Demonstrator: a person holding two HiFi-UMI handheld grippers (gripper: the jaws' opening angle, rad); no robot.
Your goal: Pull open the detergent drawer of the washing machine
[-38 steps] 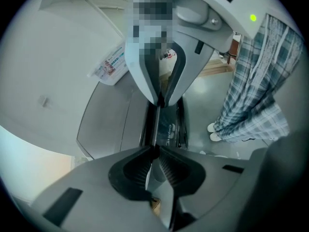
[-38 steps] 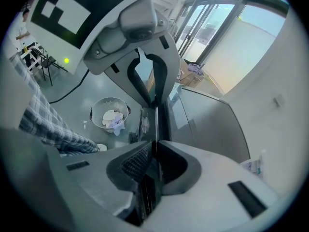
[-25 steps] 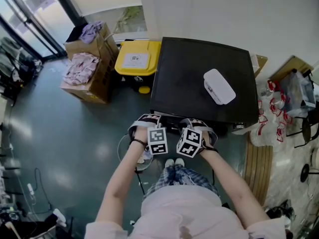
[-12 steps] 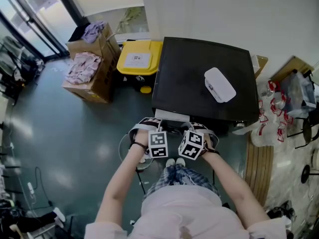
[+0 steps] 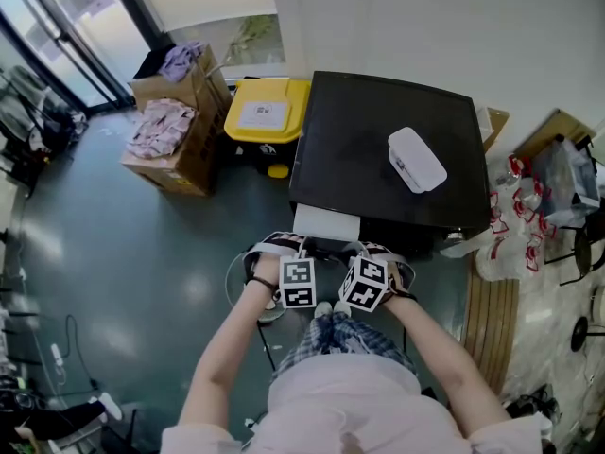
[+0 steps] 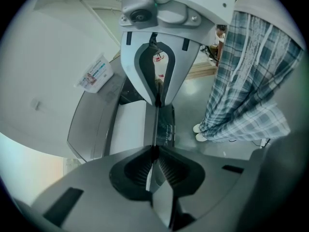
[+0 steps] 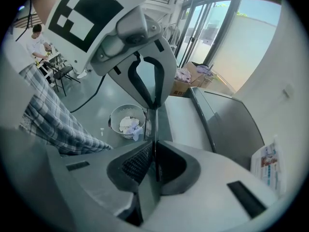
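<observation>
From the head view, the black-topped washing machine [image 5: 388, 149] has its white detergent drawer [image 5: 326, 223] sticking out of the front at the left. Both grippers hold the drawer's dark front panel side by side. My left gripper [image 5: 302, 249] is shut on the panel's thin edge [image 6: 164, 124], with the white drawer body [image 6: 128, 129] behind it. My right gripper [image 5: 346, 249] is likewise shut on that panel [image 7: 153, 117], and the drawer body [image 7: 186, 122] runs back to the machine. Each panel edge sits pinched between the ribbed pads.
A white lidded box [image 5: 416, 162] lies on the machine's top. A yellow bin [image 5: 260, 112] and cardboard boxes of clothes [image 5: 175, 130] stand left of the machine. A round wire basket [image 7: 128, 122] sits on the floor by the person's feet. Plastic bags [image 5: 515, 225] crowd the right.
The white drawer has slid further out of the machine's front. Both grippers have drawn back toward the person together, still clamped on its front panel.
</observation>
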